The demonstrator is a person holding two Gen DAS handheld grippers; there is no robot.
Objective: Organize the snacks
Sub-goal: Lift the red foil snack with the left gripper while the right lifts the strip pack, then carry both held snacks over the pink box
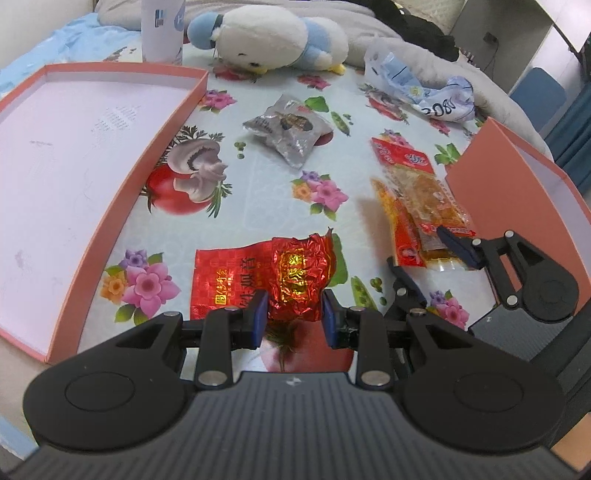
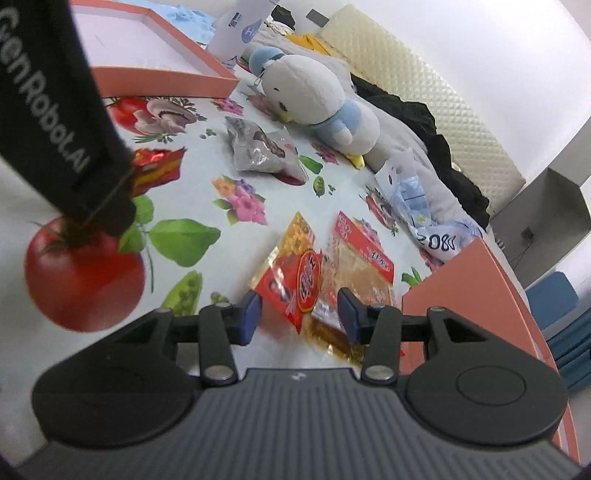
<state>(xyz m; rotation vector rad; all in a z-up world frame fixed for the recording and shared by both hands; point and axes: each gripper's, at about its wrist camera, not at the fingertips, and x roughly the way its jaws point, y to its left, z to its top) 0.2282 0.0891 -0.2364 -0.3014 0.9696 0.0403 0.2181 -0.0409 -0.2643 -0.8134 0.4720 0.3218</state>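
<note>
A crumpled red foil packet (image 1: 258, 280) lies on the flowered tablecloth, and my left gripper (image 1: 294, 317) is shut on its near end. Two orange-red snack packets (image 1: 413, 192) lie side by side to the right. My right gripper (image 1: 415, 245) stands open over their near ends, with its pads clear of them. In the right wrist view those packets (image 2: 332, 273) reach in between the fingers of the right gripper (image 2: 299, 310). A grey snack packet (image 1: 288, 129) rests farther back in the middle.
A shallow pink box (image 1: 122, 206) fills the left side and a second pink box (image 1: 498, 184) stands at the right, close to the right gripper. Behind are a white and blue plush toy (image 1: 273, 40), a white bottle (image 1: 162, 29) and a crumpled plastic bag (image 1: 417, 88).
</note>
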